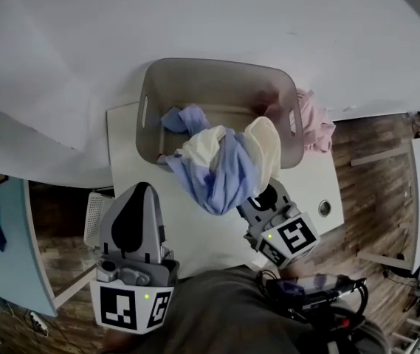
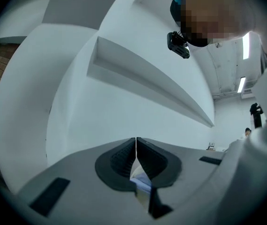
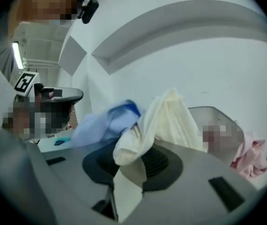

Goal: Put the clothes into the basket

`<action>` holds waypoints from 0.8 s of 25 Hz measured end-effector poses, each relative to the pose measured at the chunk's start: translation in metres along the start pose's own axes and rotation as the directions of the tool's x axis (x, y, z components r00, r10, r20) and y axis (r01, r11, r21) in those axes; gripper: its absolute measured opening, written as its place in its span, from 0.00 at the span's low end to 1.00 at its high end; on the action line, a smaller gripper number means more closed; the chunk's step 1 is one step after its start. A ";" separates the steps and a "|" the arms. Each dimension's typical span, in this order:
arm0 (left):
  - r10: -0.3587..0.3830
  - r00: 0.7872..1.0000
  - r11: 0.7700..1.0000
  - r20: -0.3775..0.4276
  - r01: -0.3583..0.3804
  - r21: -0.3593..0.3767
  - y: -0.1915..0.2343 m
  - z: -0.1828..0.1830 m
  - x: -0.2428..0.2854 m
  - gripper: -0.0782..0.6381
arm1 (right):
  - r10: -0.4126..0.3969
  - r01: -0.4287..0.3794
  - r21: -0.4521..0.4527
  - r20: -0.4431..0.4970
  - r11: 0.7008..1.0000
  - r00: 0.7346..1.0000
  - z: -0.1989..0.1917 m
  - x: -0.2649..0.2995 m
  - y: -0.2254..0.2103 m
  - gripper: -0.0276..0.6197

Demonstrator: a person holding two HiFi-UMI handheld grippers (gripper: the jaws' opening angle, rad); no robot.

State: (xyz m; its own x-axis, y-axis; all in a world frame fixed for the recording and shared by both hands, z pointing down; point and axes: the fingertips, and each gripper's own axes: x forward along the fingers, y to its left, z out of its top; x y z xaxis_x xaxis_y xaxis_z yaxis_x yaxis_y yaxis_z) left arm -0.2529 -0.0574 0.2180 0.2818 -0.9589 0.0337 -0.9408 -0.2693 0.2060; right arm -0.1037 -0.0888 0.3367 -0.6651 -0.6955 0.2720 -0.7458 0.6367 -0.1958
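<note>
Our right claw (image 1: 263, 196) pinches the cream-and-blue clothes (image 1: 221, 164) draped over the basket (image 1: 147, 94) rim. Our left claw (image 1: 142, 192) is closed and empty.

The basket (image 1: 145, 103) stands at the far side of the tabletop (image 1: 125, 147). A bundle of clothes (image 1: 221, 167) hangs over the basket's near rim, partly inside. A second garment (image 1: 315, 124) lies over the basket's right end. The right gripper (image 1: 266, 198) is just before the basket, touching the bundle. The left gripper (image 1: 142, 192) is before the basket's left end, apart from it.
</note>
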 end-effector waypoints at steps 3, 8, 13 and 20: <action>-0.003 0.999 1.000 0.037 0.004 -0.019 0.004 0.009 -0.002 0.13 | -0.043 0.043 0.007 -0.006 0.999 0.999 0.030 0.008 -0.011 0.21; -0.002 0.998 0.999 0.058 0.005 -0.038 0.008 0.012 -0.005 0.13 | -0.075 0.074 -0.038 -0.023 0.997 0.997 0.045 0.013 -0.018 0.23; -0.024 0.998 0.999 0.051 0.026 -0.044 0.006 0.010 -0.007 0.13 | -0.105 0.105 -0.015 -0.026 0.994 0.994 0.034 0.004 -0.019 0.24; -0.087 0.995 0.995 0.047 0.089 -0.033 -0.010 0.005 -0.009 0.13 | -0.149 0.150 -0.037 0.026 0.988 0.988 0.029 -0.022 -0.012 0.24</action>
State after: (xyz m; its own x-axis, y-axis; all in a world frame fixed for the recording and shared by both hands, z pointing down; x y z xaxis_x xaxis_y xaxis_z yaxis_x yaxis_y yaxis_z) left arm -0.2468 -0.0464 0.2107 0.3537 -0.9349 -0.0308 -0.9052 -0.3504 0.2406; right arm -0.0812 -0.0914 0.3055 -0.5470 -0.7910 0.2739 -0.8354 0.5368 -0.1180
